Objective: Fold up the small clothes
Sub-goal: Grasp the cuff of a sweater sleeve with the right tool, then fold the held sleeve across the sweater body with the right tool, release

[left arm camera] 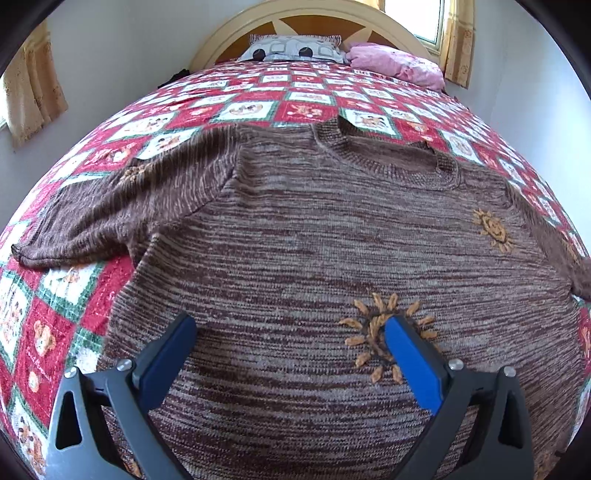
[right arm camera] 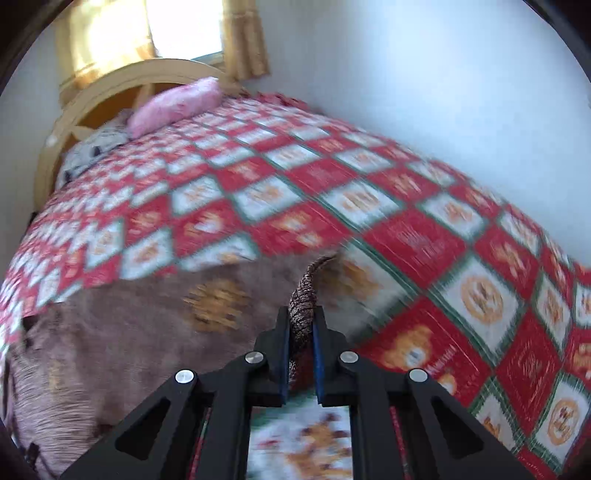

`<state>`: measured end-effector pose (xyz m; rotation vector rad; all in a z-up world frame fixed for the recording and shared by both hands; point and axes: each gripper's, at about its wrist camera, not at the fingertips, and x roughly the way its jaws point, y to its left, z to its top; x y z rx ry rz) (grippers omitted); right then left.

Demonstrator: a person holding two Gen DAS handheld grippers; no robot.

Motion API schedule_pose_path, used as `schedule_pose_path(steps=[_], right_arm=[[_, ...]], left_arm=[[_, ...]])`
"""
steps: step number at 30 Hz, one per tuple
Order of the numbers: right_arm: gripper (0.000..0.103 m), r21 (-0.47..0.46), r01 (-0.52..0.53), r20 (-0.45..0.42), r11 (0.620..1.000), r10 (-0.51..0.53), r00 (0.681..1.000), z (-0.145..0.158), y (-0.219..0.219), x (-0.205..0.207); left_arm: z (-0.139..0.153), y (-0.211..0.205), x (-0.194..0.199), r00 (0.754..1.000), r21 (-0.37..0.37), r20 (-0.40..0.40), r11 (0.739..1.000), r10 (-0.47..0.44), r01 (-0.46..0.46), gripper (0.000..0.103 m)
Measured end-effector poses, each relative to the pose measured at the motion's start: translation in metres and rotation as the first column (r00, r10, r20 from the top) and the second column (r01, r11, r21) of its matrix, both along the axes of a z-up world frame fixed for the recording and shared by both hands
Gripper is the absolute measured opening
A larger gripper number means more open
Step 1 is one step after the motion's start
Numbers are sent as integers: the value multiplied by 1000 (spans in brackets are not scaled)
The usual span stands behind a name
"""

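Observation:
A brown knitted sweater point(left arm camera: 314, 229) with orange sun motifs lies flat on the bed, its neck towards the headboard and one sleeve point(left arm camera: 110, 206) spread to the left. My left gripper point(left arm camera: 291, 325) hovers open over the sweater's lower body, blue pads wide apart with nothing between them. In the right wrist view, my right gripper point(right arm camera: 301, 325) is shut on a bunched strip of the sweater's knit point(right arm camera: 304, 295), at the garment's right edge. The rest of the sweater point(right arm camera: 129, 325) is blurred to its left.
A red, white and green patchwork quilt point(left arm camera: 295, 107) covers the bed. A patterned pillow point(left arm camera: 295, 48) and a pink pillow point(left arm camera: 399, 62) lie by the wooden headboard point(left arm camera: 221, 40). White walls point(right arm camera: 443, 92) and curtained windows point(right arm camera: 118, 33) surround the bed.

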<state>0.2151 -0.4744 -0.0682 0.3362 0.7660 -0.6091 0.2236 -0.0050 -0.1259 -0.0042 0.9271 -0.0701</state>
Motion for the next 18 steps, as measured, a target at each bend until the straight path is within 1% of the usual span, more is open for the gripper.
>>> schedule_pose_path(steps=[2, 5, 7, 9, 11, 13, 15, 18], right_arm=[[10, -27, -88, 27, 996, 89, 996, 22, 28, 13], [10, -44, -229, 71, 972, 232, 970, 49, 81, 36], [10, -36, -328, 98, 944, 330, 939, 59, 122, 52], [10, -8, -446, 114, 895, 444, 889, 57, 172, 70], [10, 31, -527, 117, 849, 521, 846, 44, 212, 83], [10, 70, -598, 108, 799, 590, 800, 18, 253, 96], [10, 99, -631, 95, 770, 624, 776, -9, 278, 103], [10, 143, -650, 93, 746, 644, 760, -43, 296, 107]], left_arm=[[0, -3, -1, 1000, 16, 5, 1000, 0, 0, 103], [0, -2, -1, 1000, 11, 5, 1000, 0, 0, 103], [0, -1, -1, 1000, 1, 5, 1000, 0, 0, 103], [0, 0, -1, 1000, -3, 8, 1000, 1, -1, 103], [0, 2, -3, 1000, -9, 11, 1000, 3, -3, 103], [0, 3, -2, 1000, -12, 12, 1000, 4, -3, 103], [0, 3, -2, 1000, -14, 14, 1000, 4, -4, 103], [0, 2, -3, 1000, -17, 16, 1000, 5, -5, 103]])
